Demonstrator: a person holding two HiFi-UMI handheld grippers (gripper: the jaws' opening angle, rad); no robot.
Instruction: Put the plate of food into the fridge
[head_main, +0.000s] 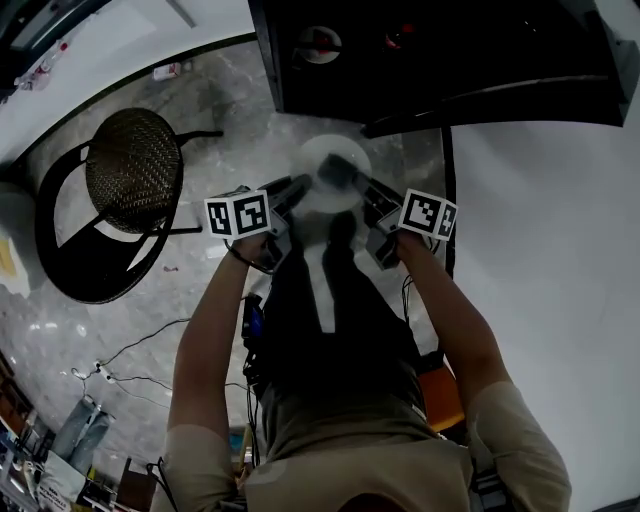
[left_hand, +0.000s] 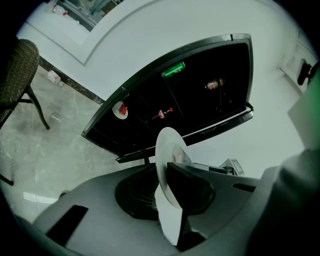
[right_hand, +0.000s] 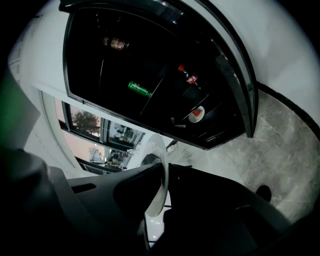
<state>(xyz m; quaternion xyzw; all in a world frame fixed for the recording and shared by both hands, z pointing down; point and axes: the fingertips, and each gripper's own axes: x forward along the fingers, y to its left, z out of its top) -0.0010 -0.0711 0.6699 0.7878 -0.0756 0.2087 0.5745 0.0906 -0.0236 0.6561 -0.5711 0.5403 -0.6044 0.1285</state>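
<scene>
Food (left_hand: 183, 158) on the plate (left_hand: 167, 145) just past the jaws too blurred to name, plate's near rim hidden between the jaws, fridge (head_main: 450, 50) cropped at top, shelf items (right_hand: 139, 89) too small to identify, chair (left_hand: 17, 70) far left cut off

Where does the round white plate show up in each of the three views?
Head view: round white plate, upper centre, face-on, above the person's arms.
Left gripper view: plate edge-on, lower centre, clamped between the jaws.
Right gripper view: plate edge-on, lower centre, clamped between the jaws.
Shared landmark: the dark fridge beyond it.
</scene>
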